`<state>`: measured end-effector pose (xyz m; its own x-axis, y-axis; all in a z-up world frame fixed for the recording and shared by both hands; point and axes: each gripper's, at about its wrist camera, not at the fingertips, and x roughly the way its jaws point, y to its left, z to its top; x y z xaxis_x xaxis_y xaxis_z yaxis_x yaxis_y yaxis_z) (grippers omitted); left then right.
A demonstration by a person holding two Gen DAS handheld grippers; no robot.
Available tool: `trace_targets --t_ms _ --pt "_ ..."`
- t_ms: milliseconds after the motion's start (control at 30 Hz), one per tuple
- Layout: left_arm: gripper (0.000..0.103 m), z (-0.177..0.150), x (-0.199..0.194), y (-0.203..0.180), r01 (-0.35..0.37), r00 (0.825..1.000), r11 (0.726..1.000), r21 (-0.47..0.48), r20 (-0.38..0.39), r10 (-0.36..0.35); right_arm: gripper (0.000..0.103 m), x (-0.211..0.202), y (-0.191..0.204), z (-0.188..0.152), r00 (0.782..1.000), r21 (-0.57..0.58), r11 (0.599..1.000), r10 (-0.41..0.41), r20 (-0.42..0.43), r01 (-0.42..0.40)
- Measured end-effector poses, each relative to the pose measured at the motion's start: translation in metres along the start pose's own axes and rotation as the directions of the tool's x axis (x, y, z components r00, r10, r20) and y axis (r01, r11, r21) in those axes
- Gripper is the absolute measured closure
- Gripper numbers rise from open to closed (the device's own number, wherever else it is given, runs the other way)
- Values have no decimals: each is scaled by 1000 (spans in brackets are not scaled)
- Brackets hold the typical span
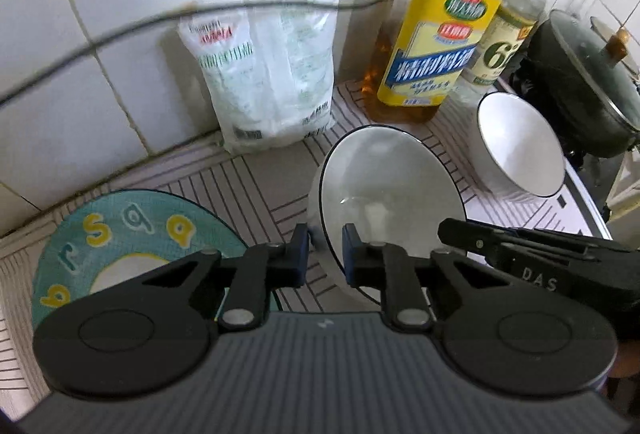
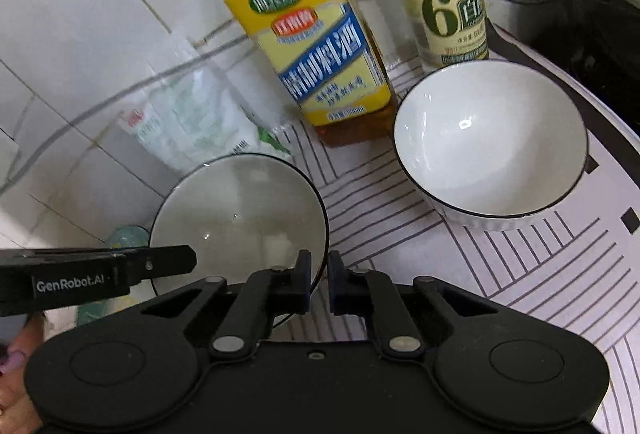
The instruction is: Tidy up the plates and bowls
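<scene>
left fingers: the left gripper (image 1: 325, 254) is pinched on the near rim of the grey bowl (image 1: 384, 190), one pad outside the wall, one inside.
right fingers: the right gripper (image 2: 319, 280) is drawn narrow on the same bowl's rim (image 2: 240, 210), at its right-hand edge. The left pad is against the rim; contact at the right pad cannot be told.
bowl attitude: tipped up on edge, mouth facing the cameras, held off the desk (image 1: 248, 174) by the rim grips.
key relation: both grips sit on one bowl, left hand at the near-left rim, right hand at the near-right rim.
target, judged: the white bowl (image 2: 492, 142) stands upright ahead and to the right, well apart from the held bowl, nearer the right hand.
next move, judged: carry rightward and level the bowl to nest it.
plate: lettered teal plate (image 1: 132, 246) flat on the desk, left of the left fingers.
obstacles: yellow-label bottle (image 2: 320, 50) and vinegar bottle (image 2: 448, 2) stand just behind the path.
</scene>
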<state>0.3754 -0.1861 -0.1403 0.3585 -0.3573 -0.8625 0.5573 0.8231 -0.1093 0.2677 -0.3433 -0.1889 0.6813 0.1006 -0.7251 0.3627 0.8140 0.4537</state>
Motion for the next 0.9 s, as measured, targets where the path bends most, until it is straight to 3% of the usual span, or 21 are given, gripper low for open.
trace_targets --t_ms 500,667,900 --pt "87 -32 -110 -23 57 995 996 73 80 -62 90 -114 28 -28 992 -60 996 73 104 -66" --pt "87 -53 -120 -34 50 996 994 96 72 -57 90 -132 30 -43 989 -80 995 76 128 -66" --pt "87 -81 -106 -39 34 999 997 73 -8 -33 90 -130 23 -64 990 -90 993 84 112 -74"
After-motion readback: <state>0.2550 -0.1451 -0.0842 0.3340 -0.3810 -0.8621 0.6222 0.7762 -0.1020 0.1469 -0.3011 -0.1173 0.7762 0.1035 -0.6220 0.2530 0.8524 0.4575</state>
